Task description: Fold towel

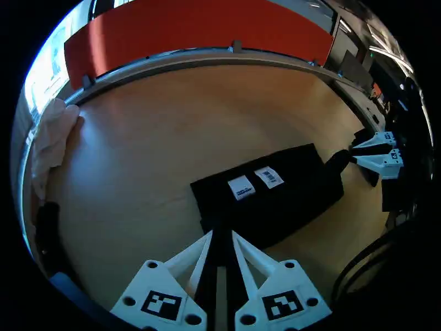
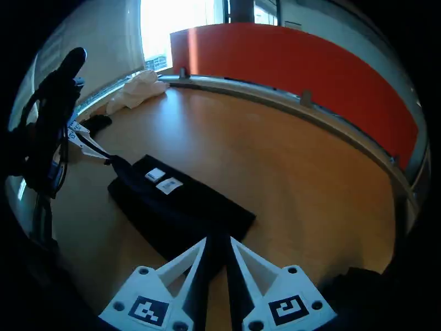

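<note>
Office, likely: wooden desk [image 1: 165, 138], orange divider screen [image 1: 193, 27] along edge, bright window [image 2: 176, 27] behind.

At the lower middle of the left gripper view, the near edge of the towel [image 1: 286, 193] is hidden under the left gripper [image 1: 223, 234], whose jaws close on it. The print on its two white labels [image 1: 241, 187] is too small to tell. At far right, the body of the right gripper [image 1: 353, 153] is lost in shadow. At upper left, the frame's edge cuts off a pale cloth [image 1: 52, 138].
</note>
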A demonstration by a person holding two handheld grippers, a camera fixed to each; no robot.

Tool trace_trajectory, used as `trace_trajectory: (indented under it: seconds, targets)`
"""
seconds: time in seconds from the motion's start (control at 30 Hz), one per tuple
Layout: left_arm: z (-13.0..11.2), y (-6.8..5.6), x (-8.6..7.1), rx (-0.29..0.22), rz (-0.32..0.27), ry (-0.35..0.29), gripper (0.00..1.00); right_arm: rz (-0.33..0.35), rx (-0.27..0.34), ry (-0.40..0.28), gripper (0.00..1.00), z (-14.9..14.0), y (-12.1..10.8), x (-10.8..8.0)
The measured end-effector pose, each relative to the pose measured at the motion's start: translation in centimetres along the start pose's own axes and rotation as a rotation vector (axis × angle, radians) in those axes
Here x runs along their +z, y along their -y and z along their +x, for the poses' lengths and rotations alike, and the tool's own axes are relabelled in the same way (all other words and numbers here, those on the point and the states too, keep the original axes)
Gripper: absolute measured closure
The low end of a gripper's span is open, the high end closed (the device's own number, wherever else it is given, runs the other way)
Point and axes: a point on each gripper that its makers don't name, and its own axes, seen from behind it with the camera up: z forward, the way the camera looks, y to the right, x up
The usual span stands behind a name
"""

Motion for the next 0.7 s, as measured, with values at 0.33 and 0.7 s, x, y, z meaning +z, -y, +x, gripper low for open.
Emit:
trace_trajectory:
  seconds: [0.33, 0.7]
  targets:
    - [-0.2, 1.0, 3.6, 0.031, 0.019, 0.020, 0.89, -0.028, 0.038, 0.025, 0.84, -0.6, -1.3, 2.9]
    - [0.4, 2.3, 5.9, 0.049, 0.063, 0.019, 0.71, -0.067, 0.064, 0.040, 0.80, -1.1, -2.1, 4.7]
